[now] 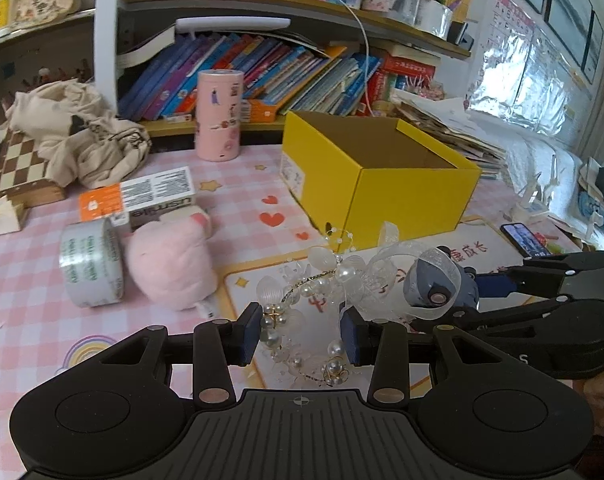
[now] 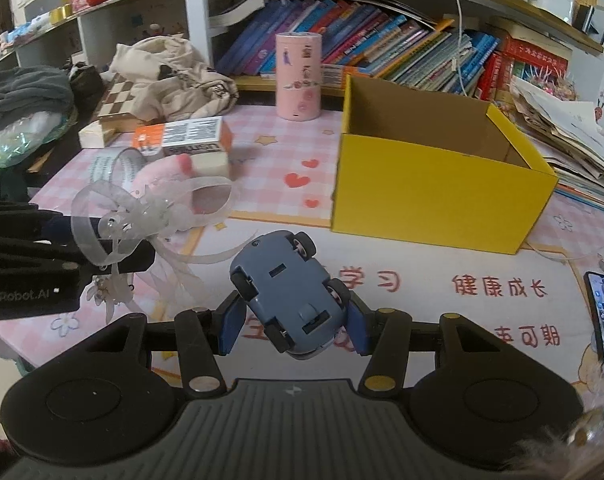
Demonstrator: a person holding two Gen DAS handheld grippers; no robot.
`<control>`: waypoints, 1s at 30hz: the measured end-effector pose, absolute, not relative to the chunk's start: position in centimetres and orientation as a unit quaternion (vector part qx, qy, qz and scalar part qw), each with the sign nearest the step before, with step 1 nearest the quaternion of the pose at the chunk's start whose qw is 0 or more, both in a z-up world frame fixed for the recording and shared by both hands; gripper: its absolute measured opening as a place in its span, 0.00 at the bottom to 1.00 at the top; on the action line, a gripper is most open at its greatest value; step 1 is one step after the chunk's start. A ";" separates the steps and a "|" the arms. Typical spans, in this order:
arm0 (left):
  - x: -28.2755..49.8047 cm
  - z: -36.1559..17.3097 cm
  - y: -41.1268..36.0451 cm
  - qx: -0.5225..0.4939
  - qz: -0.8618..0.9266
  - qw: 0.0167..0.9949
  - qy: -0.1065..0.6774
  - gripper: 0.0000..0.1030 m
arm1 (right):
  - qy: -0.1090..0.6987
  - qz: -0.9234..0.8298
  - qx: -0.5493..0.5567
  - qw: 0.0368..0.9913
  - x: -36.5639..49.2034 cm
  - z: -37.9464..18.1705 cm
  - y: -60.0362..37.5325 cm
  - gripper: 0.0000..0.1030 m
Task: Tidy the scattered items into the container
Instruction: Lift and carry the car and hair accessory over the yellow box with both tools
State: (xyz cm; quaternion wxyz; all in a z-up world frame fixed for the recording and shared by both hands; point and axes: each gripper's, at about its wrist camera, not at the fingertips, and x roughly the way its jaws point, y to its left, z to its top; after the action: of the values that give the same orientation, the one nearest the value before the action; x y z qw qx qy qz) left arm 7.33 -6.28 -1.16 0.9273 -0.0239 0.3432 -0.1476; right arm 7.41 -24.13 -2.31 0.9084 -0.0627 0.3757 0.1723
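Note:
The open yellow cardboard box (image 1: 381, 178) stands on the pink checked table; it also shows in the right wrist view (image 2: 441, 196). My right gripper (image 2: 294, 330) is shut on a blue toy car (image 2: 288, 280), held underside up above the mat; the car also shows in the left wrist view (image 1: 437, 284). My left gripper (image 1: 300, 336) holds a pearl and ribbon headband (image 1: 321, 280) between its blue pads, lifted off the table; its ribbon shows in the right wrist view (image 2: 142, 208). A pink plush (image 1: 170, 264), a tape roll (image 1: 92, 268) and a white and orange carton (image 1: 142, 196) lie at the left.
A pink cylinder (image 1: 220, 114) stands behind the box before a shelf of books. A chessboard (image 1: 22, 168) with beige cloth lies far left. A phone (image 2: 603, 320) lies at the right on the printed mat. Paper stacks (image 1: 453, 136) sit right of the box.

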 end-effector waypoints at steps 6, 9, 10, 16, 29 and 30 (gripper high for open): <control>8.4 -1.5 -7.6 -0.026 -0.154 0.924 0.349 0.39 | 0.382 0.170 -0.068 0.906 8.3 -2.5 -25.3 0.49; 8.8 -1.7 -8.4 -0.024 -0.167 0.921 0.352 0.39 | 0.385 0.160 -0.064 0.907 8.5 -2.6 -26.2 0.49; 9.0 -1.8 -8.8 -0.022 -0.172 0.919 0.353 0.39 | 0.386 0.156 -0.062 0.907 8.5 -2.7 -26.5 0.49; 9.5 -1.9 -10.6 -0.008 -0.202 0.913 0.354 0.39 | 0.388 0.128 -0.048 0.911 8.4 -2.8 -28.5 0.49; 10.7 -0.9 -13.1 0.009 -0.239 0.909 0.341 0.39 | 0.382 0.083 -0.016 0.920 8.5 -2.1 -31.2 0.49; 10.8 -0.9 -13.2 0.010 -0.239 0.909 0.341 0.39 | 0.382 0.082 -0.016 0.920 8.6 -2.0 -31.3 0.49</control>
State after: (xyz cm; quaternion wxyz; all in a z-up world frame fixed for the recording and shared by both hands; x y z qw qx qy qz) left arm 10.84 -13.16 -0.88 0.9091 0.0096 0.3410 -0.2393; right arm 8.62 -31.27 -2.03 0.9205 -0.0157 0.3818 0.0819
